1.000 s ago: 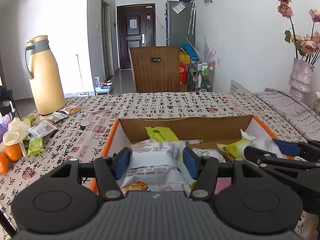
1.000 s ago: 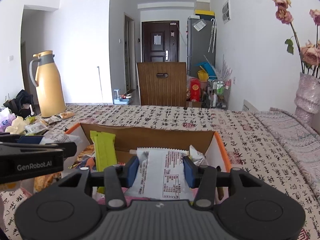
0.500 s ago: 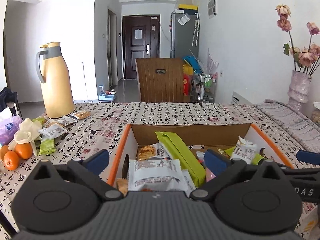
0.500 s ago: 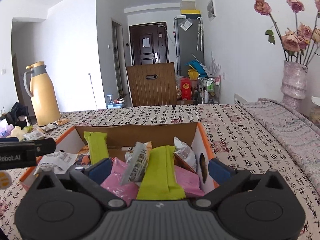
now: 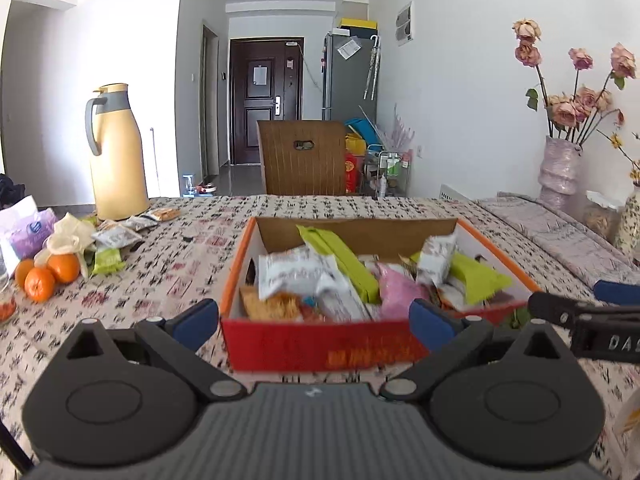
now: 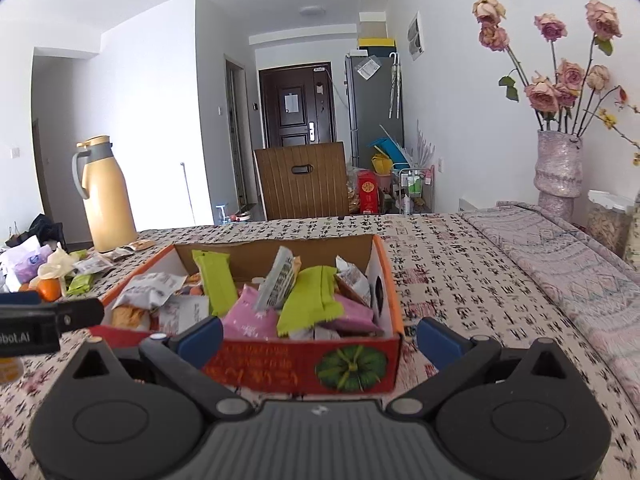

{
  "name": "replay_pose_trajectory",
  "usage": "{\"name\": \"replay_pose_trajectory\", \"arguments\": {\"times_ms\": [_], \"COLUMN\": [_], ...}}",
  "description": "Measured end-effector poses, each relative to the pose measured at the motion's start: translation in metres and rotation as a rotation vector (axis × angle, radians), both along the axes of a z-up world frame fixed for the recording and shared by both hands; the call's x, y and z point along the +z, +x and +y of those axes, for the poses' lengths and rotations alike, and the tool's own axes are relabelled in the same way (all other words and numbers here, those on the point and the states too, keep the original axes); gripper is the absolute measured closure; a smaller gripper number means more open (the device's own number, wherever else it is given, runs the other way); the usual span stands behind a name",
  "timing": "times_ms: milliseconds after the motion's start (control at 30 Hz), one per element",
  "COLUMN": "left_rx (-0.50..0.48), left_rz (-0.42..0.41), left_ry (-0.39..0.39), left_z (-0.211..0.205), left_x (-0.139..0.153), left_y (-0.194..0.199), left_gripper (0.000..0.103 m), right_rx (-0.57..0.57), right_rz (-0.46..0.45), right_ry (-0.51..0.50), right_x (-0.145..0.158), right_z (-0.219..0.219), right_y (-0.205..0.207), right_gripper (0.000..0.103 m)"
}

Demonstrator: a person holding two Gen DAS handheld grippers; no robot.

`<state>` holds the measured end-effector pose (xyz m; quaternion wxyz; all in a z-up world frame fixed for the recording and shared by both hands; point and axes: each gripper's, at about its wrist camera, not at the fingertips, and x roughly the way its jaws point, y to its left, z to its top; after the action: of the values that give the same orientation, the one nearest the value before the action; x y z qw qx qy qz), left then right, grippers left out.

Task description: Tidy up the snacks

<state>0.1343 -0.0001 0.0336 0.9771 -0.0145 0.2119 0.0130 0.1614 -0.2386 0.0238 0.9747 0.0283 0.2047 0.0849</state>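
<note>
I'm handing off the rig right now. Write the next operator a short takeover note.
Left gripper: open, empty, short of the box.
Right gripper: open, empty, at the box's near right corner.
Done: many snack packets lie in the box.
Left: loose packets by the thermos, beside the oranges, not yet boxed.

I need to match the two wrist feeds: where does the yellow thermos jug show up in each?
Left wrist: yellow thermos jug stands left of centre on the table, behind the oranges.
Right wrist: it stands far left, beyond the snack box.
Shared landmark: the dark door.
</note>
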Motion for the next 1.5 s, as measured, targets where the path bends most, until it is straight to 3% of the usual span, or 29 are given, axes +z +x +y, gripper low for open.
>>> {"name": "replay_pose_trajectory", "arguments": {"times_ms": [200, 500, 1500], "left_rx": [0.017, 0.023, -0.002], "left_rz": [0.021, 0.081, 0.109], "left_ry": [-0.033, -0.022, -0.008], "left_z": [0.009, 0.014, 0.005], "left_x": [-0.016, -0.041, -0.05], "left_y": [-0.025, -0.047, -0.054], "left_gripper": [0.0, 0.0, 0.0], "right_rx": [-0.009, -0.01, 0.02], "right_rz": [0.008, 0.072, 0.14], "right_ry": [0.01, 0.02, 0.018], "right_x": [-0.008, -0.031, -0.049], "right_z": [-0.006, -0.01, 0.0], "right_y": [-0.03, -0.06, -0.066], "right_gripper": [0.0, 0.0, 0.0]}}
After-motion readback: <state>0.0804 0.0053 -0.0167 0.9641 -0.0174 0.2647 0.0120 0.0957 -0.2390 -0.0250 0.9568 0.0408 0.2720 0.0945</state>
